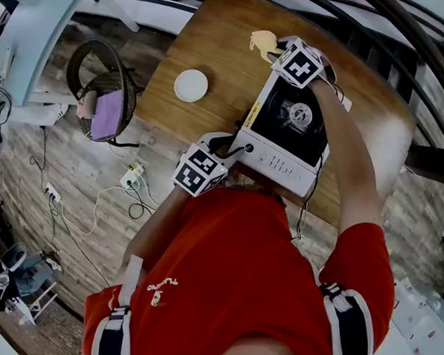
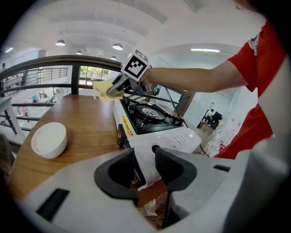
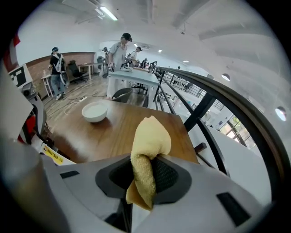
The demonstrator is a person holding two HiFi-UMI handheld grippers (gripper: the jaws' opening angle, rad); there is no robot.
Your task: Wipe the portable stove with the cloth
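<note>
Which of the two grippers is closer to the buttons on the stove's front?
Left. The left gripper sits at the near corner of the stove, beside the buttons; the right gripper, holding the cloth, is at its far end.

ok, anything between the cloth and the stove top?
Nothing visible. The right gripper holds the cloth at the far edge of the portable stove; its top is bare apart from its burner. The left gripper grips the near corner.

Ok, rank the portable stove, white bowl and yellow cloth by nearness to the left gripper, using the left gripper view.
1. portable stove: corner between the jaws of the left gripper.
2. white bowl: left, on the table.
3. yellow cloth: at the stove's far end, in the right gripper.
</note>
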